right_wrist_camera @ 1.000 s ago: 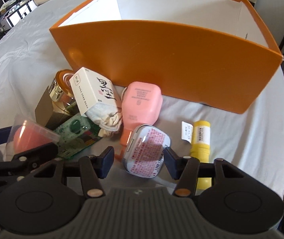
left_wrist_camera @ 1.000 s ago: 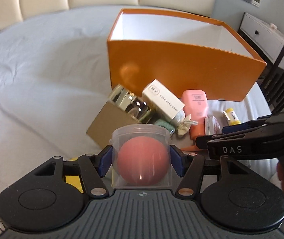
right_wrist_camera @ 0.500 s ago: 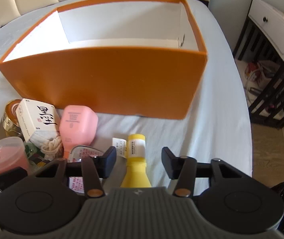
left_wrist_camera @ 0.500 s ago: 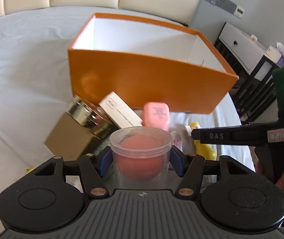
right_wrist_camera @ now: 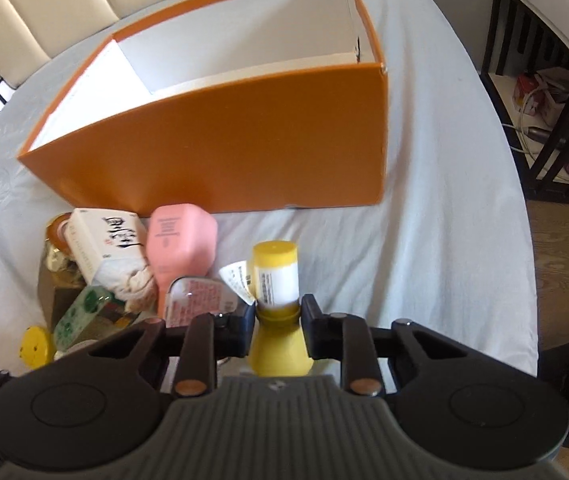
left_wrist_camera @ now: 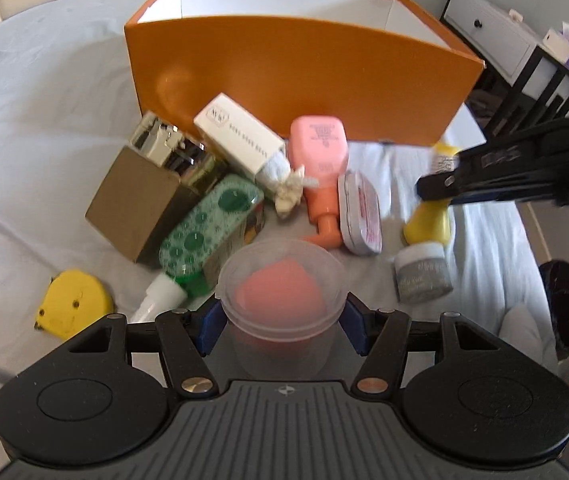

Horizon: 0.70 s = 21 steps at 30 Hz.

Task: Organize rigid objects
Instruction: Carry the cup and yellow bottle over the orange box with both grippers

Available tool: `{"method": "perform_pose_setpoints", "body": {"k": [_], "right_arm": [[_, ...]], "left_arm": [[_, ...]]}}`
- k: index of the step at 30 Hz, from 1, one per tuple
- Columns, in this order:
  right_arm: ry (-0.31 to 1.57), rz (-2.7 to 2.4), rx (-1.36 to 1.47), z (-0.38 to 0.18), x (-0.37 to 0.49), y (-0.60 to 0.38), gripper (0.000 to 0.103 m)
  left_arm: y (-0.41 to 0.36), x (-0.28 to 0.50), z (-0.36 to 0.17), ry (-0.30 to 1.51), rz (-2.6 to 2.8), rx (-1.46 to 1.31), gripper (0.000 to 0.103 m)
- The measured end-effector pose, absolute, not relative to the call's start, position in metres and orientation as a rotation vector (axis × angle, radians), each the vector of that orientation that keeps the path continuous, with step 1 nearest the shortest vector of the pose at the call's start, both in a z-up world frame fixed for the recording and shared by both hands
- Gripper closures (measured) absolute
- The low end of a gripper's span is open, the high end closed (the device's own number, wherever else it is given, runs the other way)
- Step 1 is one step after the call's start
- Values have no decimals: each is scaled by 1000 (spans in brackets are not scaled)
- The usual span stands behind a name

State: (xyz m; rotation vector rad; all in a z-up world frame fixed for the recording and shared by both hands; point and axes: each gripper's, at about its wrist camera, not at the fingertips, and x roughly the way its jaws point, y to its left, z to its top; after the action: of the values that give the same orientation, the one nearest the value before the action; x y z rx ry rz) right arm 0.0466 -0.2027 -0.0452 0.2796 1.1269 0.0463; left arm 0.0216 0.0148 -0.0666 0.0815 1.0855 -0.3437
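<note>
My left gripper [left_wrist_camera: 280, 326] is shut on a clear plastic cup [left_wrist_camera: 282, 296] with a pink sponge inside, held above the table in front of the pile. My right gripper [right_wrist_camera: 278, 318] is shut on the neck of a yellow bottle [right_wrist_camera: 276, 280] with a white label; that bottle also shows in the left wrist view [left_wrist_camera: 430, 222]. The open orange box [left_wrist_camera: 296, 68] with white inside stands behind the pile; it also shows in the right wrist view [right_wrist_camera: 220, 136].
On the grey cloth lie a pink pump bottle [left_wrist_camera: 318, 156], white carton [left_wrist_camera: 240, 136], oval tin [left_wrist_camera: 360, 212], green bottle [left_wrist_camera: 208, 232], brown box [left_wrist_camera: 140, 204], small grey jar [left_wrist_camera: 422, 272] and yellow tape measure [left_wrist_camera: 72, 304]. A dark shelf [right_wrist_camera: 544, 80] stands right of the table.
My right gripper has closed on the yellow bottle's neck. My left gripper has risen and tilted down with the cup, so the pile shows from above.
</note>
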Motion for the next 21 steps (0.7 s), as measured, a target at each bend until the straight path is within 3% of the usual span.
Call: {"method": "perform_pose_setpoints", "body": {"k": [13,15,17,21], "right_arm": [[1028,71,261,-15,10,-213,79],[1014,78,257,-12,6,-212,79],[999,84,249,-8,3,-211,79],[971,87,214,0,-4,-207,79]], "left_arm": [[3,1,-63,922,-320,109,18],[0,0,-63,907,-314,129,20],[-2,-1,-63,892,-318,136,29],[1,-7,-57,849,-304,122,29]]}}
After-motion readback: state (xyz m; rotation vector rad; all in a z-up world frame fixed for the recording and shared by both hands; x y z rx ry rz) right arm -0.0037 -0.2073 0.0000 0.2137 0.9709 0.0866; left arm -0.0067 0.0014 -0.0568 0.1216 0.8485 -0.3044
